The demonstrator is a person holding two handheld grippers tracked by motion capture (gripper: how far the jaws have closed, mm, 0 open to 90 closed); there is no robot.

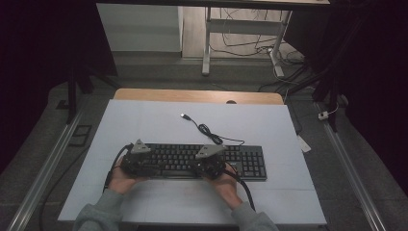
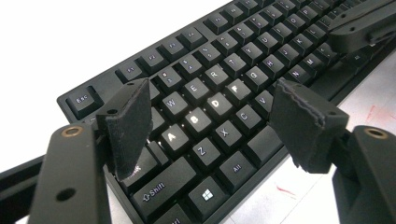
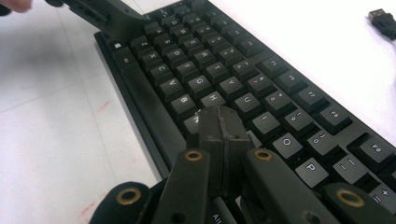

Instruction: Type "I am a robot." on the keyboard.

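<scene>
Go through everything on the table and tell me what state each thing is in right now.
Keyboard: flat on the table, some left-side keys glinting.
USB plug: unplugged, lying loose behind the keyboard.
Left gripper: open above the keys.
Right gripper: shut, tips down among the keys.

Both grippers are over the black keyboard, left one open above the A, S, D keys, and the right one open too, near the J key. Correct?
Not quite. The right gripper is shut: the right gripper view shows its two jaws pressed together, tips down on the keyboard below the H key. The left gripper is open above A, S and D, as you said.
</scene>
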